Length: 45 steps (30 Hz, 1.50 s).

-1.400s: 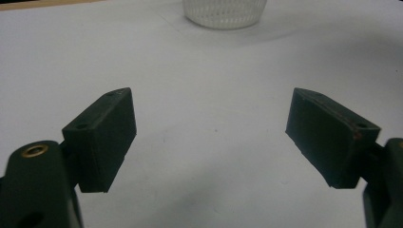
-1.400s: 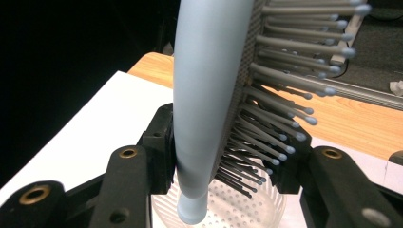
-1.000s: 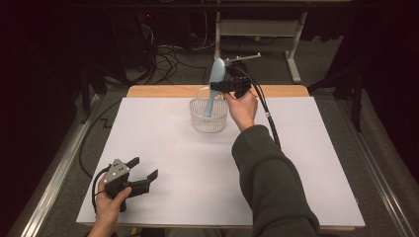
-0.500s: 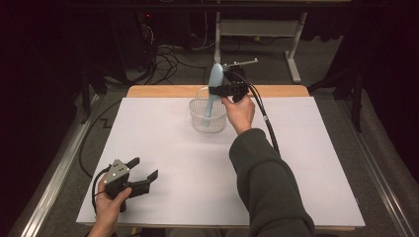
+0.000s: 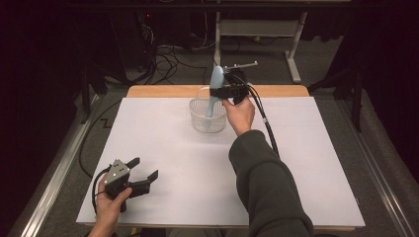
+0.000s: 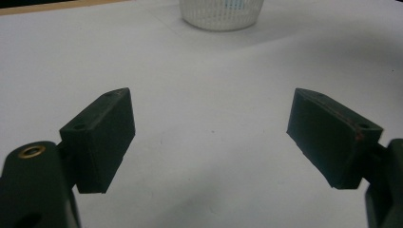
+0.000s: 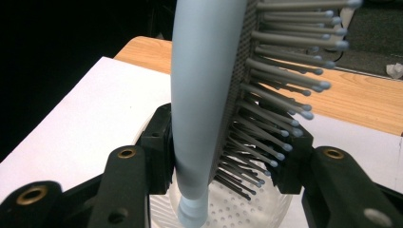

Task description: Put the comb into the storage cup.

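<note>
Gripping unlabelled hairbrush (image 7: 204, 118) over basket (image 5: 207, 116)

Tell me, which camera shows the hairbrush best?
The right gripper view: the brush stands upright, close up, between the right gripper's jaws, bristles plain. The high view shows it small, over the basket. The left gripper view catches a blue glimpse through the basket.

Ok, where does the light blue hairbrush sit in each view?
High view: hairbrush upright at top centre, handle down in the white basket, clamped by the right gripper.
Left gripper view: hairbrush not identifiable; basket at top edge.
Right gripper view: hairbrush fills the centre.
Shared landmark: the basket.
</note>
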Motion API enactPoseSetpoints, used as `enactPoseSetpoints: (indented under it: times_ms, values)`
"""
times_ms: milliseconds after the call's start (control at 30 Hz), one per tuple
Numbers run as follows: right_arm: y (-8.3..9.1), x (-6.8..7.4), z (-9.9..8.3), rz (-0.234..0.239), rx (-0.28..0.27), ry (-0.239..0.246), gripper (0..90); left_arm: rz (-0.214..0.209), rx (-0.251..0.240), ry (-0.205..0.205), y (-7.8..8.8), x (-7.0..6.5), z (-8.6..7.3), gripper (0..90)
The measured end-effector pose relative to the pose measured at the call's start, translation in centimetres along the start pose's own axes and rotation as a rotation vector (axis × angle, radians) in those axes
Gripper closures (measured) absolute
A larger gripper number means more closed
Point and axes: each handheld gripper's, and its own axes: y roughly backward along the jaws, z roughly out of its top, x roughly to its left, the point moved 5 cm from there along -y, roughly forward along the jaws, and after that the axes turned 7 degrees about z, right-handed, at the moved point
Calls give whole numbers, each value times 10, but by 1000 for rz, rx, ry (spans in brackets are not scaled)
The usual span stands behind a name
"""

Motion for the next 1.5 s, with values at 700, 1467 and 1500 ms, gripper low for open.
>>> enactPoseSetpoints:
  times_ms: [700, 1467, 1500]
  values:
    - [-5, -2, -6, -18, 29, 15, 510, 1, -3, 0, 0, 0, 0, 170]
    - [-6, -3, -11, -29, 75, 49, 483, -12, 0, -3, 1, -2, 0, 170]
    - [-6, -3, -11, -30, 76, 50, 482, -12, 0, -2, 1, -2, -1, 170]
